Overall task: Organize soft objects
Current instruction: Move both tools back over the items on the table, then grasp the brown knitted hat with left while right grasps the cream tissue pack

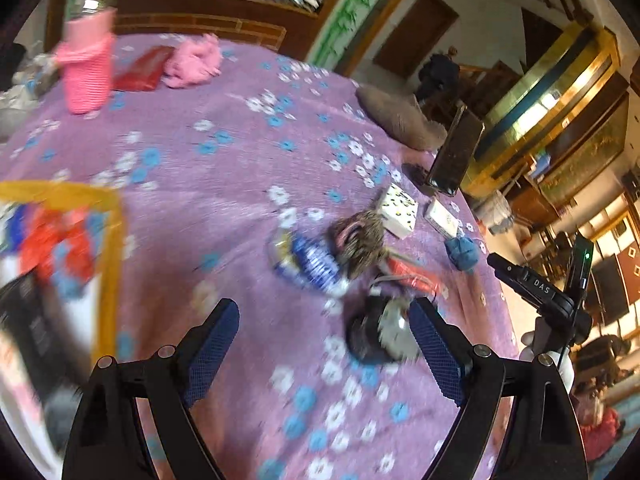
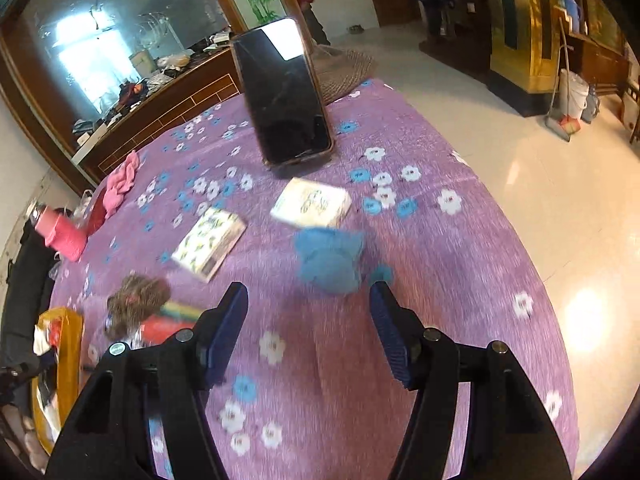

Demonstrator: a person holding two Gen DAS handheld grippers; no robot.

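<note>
The blue soft lump [image 2: 329,261] lies on the purple flowered bed cover [image 2: 440,280], just ahead of the right claw [image 2: 308,312], whose jaws are held spread with nothing between them, apparently lined up for a pick. At ten o'clock from it a brown furry piece [image 2: 138,304] rests beside red and yellow bits. In the left wrist view the left claw [image 1: 324,332] is spread wide and empty, a dark, blurred object [image 1: 376,336], perhaps a toy, lying by its right pad. At nine o'clock a yellow-rimmed bag [image 1: 108,240] stands open, probably as the collecting place. A phone [image 2: 284,92] is propped upright at twelve o'clock.
</note>
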